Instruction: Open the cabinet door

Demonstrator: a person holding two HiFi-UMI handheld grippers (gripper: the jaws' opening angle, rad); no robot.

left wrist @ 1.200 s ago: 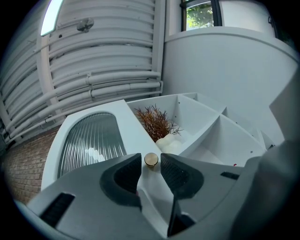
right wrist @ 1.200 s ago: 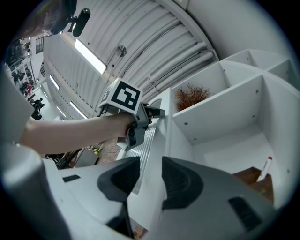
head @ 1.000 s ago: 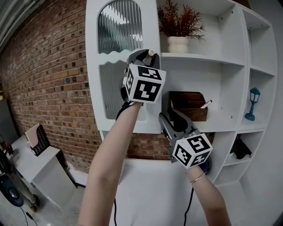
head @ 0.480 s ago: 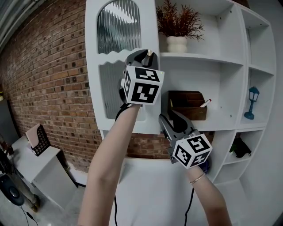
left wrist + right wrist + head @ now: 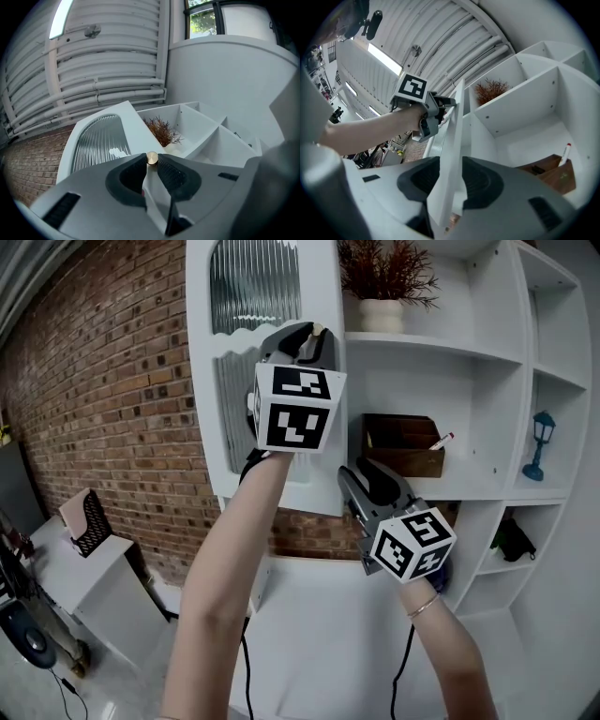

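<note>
The cabinet door (image 5: 204,381) stood part-open at the left end of the shelf unit (image 5: 450,343) — a stiff, light-looking panel that should swing easily, though its ribbed glass (image 5: 248,282) would want gentleness. The small brass knob (image 5: 152,158), likely slippery, was the place to hold, and the left gripper (image 5: 151,165) had just closed its jaws on it. The right gripper (image 5: 451,174) seemed to pinch the door's lower edge. The hinges were out of sight.

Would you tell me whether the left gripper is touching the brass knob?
Touching. In the left gripper view, the left gripper, jaws just closing, pinches the brass knob between its pads.
</note>
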